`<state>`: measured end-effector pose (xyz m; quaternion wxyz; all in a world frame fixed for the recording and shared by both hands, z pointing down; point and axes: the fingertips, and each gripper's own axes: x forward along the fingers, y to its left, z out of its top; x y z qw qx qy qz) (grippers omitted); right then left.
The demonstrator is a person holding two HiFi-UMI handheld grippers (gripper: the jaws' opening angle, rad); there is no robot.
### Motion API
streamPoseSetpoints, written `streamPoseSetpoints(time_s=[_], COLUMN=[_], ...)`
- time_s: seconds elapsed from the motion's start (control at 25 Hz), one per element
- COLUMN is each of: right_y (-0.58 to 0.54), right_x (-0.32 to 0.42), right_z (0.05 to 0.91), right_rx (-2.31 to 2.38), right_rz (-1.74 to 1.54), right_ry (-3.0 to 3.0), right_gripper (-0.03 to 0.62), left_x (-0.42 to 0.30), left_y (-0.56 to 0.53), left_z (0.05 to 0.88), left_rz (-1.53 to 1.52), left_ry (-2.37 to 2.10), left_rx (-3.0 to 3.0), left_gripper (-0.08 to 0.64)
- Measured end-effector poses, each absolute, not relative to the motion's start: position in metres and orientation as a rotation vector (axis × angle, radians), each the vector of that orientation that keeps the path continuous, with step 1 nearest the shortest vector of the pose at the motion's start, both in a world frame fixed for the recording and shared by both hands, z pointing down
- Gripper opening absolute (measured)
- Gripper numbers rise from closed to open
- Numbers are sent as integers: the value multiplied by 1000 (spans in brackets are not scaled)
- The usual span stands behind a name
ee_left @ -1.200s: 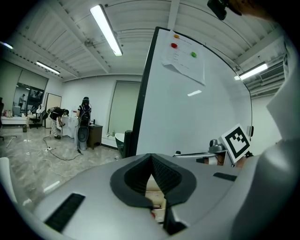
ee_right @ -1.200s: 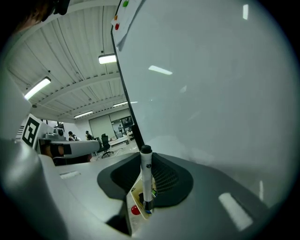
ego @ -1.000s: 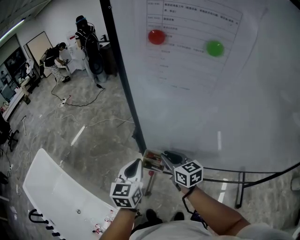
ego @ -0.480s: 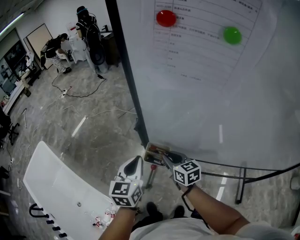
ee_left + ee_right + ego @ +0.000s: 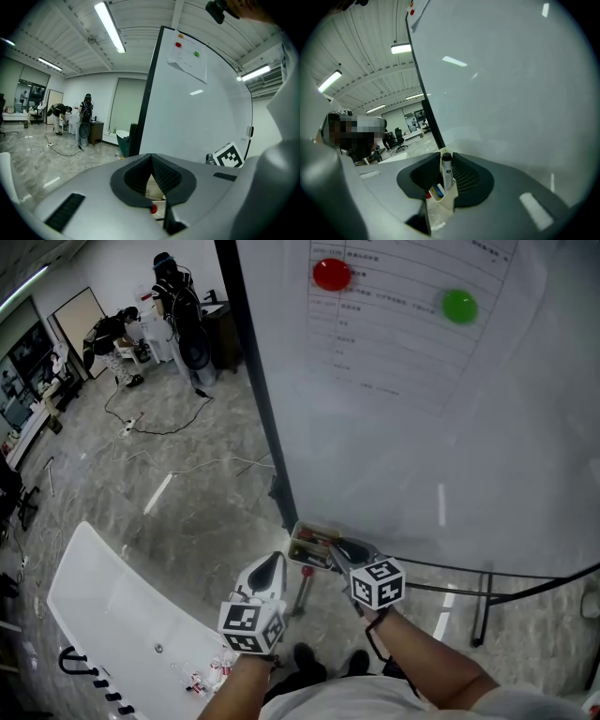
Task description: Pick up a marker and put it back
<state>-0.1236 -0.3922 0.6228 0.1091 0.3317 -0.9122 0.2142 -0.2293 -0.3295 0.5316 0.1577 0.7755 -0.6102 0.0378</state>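
A small marker holder (image 5: 307, 547) hangs at the lower left corner of the whiteboard (image 5: 422, 446). My right gripper (image 5: 330, 555) reaches into it from the right. In the right gripper view a white marker with a black cap (image 5: 446, 169) stands upright in the holder (image 5: 443, 200), between the jaws of the right gripper (image 5: 446, 161). The jaws are opening and the marker rests in the holder beside blue and red markers. My left gripper (image 5: 272, 570) hovers just left of the holder and below it, jaws shut and empty (image 5: 151, 158). A red cap (image 5: 153, 209) shows beyond it.
A paper sheet with a red magnet (image 5: 331, 275) and a green magnet (image 5: 459, 306) hangs high on the board. The board's black frame post (image 5: 255, 381) runs down to the holder. A white table (image 5: 112, 610) stands lower left. People and cables are far back left.
The head view tipped slightly early on, then held. My right gripper stays at the holder with barely any shift. The left gripper has not moved.
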Motion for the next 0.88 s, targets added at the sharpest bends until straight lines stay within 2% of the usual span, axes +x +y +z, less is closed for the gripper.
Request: streamPoseSetpoints(time_s=[0.4, 0.68, 0.88], right_y=[-370, -317, -291], right_x=[-92, -77, -65], right_z=[548, 471, 439], right_rx=[961, 820, 770], right_rz=[508, 330, 289], right_ry=[-2802, -2936, -2980], right_gripper=[75, 3, 2], left_x=[-191, -154, -131], left_y=[-317, -291, -282], left_z=[496, 464, 438], left_rz=[50, -2, -49], left_ry=[-1756, -1769, -1798], left_rx=[2293, 2350, 2385], left_gripper=[3, 3, 3])
